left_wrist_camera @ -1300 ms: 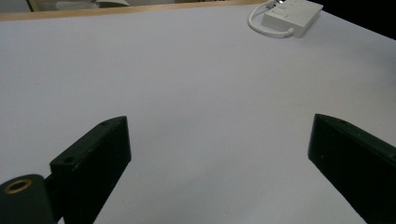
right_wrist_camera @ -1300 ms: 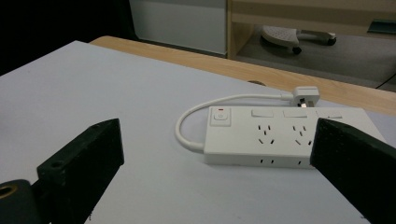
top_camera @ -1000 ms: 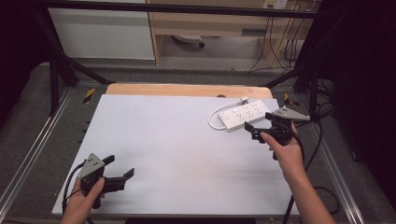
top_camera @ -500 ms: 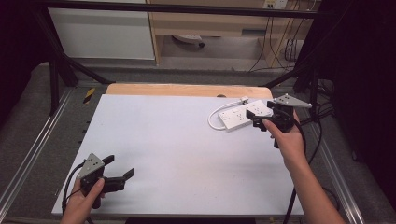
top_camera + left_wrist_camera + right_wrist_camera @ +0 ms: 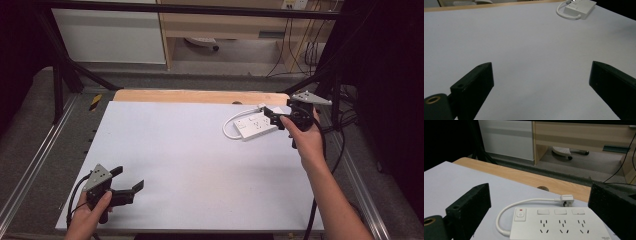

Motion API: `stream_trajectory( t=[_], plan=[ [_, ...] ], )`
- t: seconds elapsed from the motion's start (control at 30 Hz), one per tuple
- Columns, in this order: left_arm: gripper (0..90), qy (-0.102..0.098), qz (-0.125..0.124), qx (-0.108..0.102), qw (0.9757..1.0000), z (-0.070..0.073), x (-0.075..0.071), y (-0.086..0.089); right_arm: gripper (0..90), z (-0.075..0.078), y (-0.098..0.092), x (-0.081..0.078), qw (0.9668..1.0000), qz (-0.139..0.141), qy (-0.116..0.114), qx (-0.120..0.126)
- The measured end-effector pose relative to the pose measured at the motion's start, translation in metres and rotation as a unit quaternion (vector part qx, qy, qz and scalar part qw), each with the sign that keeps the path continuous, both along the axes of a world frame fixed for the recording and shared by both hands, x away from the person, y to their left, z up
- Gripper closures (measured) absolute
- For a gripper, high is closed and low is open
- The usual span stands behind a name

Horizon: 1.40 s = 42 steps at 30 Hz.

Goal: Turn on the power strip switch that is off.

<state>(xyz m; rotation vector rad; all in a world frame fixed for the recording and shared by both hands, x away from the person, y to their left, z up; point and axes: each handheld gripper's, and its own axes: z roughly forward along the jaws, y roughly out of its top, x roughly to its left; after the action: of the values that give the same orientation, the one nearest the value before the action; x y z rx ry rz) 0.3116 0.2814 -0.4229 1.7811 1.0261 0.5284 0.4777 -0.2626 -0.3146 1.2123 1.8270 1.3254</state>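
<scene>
A white power strip (image 5: 256,125) with three socket groups and a switch lies flat at the table's far right, its white cable (image 5: 231,125) looped round to a plug (image 5: 262,106). My right gripper (image 5: 271,118) hovers open just above the strip's right end, jaws pointing left with nothing between them. In the right gripper view the strip (image 5: 559,225) and its plug (image 5: 566,199) lie between the spread jaws of that gripper (image 5: 540,195). My left gripper (image 5: 128,178) is open at the near left, over bare white table (image 5: 190,160). From the left gripper view (image 5: 541,72) the strip (image 5: 580,8) is far off.
A bare wooden strip (image 5: 200,96) runs along the table's far edge. Metal rails (image 5: 45,155) flank both sides of the table. Beyond it stand a white cabinet (image 5: 110,35) and a wooden shelf unit (image 5: 235,25). Cables (image 5: 340,130) hang at the right.
My right gripper has moved away from me and slightly right, from beside the strip's near edge to its right end. The left gripper has stayed still.
</scene>
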Motion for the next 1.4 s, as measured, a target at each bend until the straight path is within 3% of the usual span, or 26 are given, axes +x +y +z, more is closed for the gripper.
stream_trajectory(
  t=[0.7, 0.9, 1.4],
  plan=[
    [5.9, 0.004, -0.001, -0.001, 1.0000, -0.001, 0.001, -0.001, 7.2, -0.005, 0.004, 0.031, 1.0000, 0.000, 0.009, -0.002],
    [5.9, 0.004, -0.002, 0.000, 1.0000, -0.001, 0.001, -0.001, 14.2, -0.007, 0.008, 0.040, 0.9999, -0.001, 0.010, -0.007],
    [6.0, 0.002, -0.002, -0.001, 1.0000, -0.001, 0.001, 0.001, 18.6, -0.017, 0.008, 0.062, 0.9995, -0.017, 0.028, 0.001]
  ],
)
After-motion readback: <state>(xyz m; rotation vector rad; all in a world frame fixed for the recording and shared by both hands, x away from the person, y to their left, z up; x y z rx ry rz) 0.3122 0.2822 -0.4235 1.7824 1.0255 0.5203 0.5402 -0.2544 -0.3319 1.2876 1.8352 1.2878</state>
